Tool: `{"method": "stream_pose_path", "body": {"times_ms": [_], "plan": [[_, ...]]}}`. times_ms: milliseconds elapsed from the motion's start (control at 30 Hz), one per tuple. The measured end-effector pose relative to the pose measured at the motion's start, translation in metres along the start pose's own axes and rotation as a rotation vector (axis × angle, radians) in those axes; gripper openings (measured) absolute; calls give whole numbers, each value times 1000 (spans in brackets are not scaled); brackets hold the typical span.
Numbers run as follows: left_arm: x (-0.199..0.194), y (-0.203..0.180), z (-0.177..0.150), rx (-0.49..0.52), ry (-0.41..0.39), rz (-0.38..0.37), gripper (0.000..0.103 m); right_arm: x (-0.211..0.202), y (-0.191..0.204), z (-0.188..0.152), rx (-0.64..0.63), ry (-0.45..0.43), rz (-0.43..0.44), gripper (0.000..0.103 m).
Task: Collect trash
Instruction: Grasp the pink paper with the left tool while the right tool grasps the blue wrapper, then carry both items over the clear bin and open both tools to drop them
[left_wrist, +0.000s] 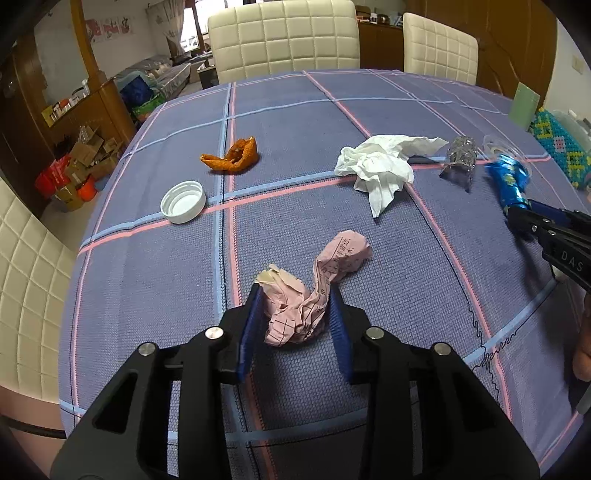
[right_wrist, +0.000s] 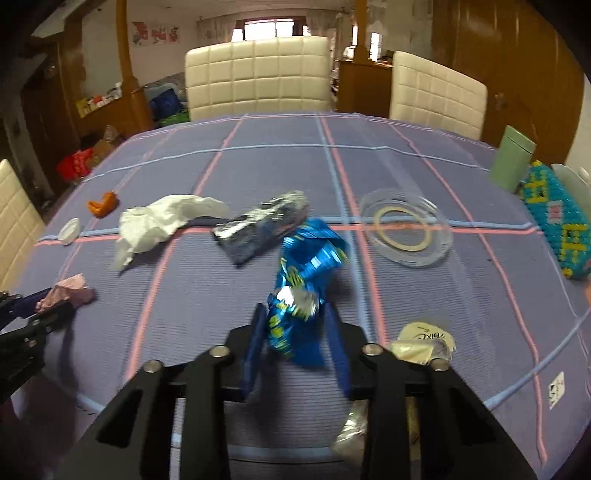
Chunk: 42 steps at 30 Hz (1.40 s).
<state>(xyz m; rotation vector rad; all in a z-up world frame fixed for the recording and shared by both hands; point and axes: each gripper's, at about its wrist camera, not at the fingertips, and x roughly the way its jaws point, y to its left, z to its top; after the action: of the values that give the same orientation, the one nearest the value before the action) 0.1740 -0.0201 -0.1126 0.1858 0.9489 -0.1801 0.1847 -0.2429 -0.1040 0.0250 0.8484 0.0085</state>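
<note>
— Two grippers, both loaded? Left first.

— Left gripper (left_wrist: 295, 314): blue pads pressed on a crumpled pink paper (left_wrist: 314, 291), clamped at its lower, bunched end. Long axis runs away from the gripper and slants right; far end lies free beyond the fingertips, over the checked tablecloth (left_wrist: 147, 295).

— Right?

— Right gripper (right_wrist: 295, 332): narrowed onto a blue foil wrapper (right_wrist: 306, 280), gripped near its lower end. Wrapper stands roughly upright between the fingers, top flaring up and slightly right. View is blurred; can't tell if it clears the cloth.

— Outward?

— From the left wrist view: white tissue (left_wrist: 384, 166) beyond the pink paper to the right, white bottle cap (left_wrist: 183, 201) to the left with open side up, orange peel (left_wrist: 232, 155) farther back. From the right: silver wrapper (right_wrist: 262, 225) just behind the blue one, clear dish (right_wrist: 406, 230) to its right.
</note>
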Motion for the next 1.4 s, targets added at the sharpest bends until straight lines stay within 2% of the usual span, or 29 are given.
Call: {"method": "stream_pose_path", "body": {"times_ms": [100,333,600,1400], "plan": [[-4,2,-1,-11,-3,-4,25,-8,10,-1,-20,-22,63,25],[-32,10,-7,-18,-66,17,24,-28,41,-1,-65,-40,162,25],[-60,35,-22,-52,-108,42,24,-42,93,-2,-172,-44,223,25],[-97,176,-98,-293,-126,237,24,-49,306,-13,-598,-46,410,25]]}}
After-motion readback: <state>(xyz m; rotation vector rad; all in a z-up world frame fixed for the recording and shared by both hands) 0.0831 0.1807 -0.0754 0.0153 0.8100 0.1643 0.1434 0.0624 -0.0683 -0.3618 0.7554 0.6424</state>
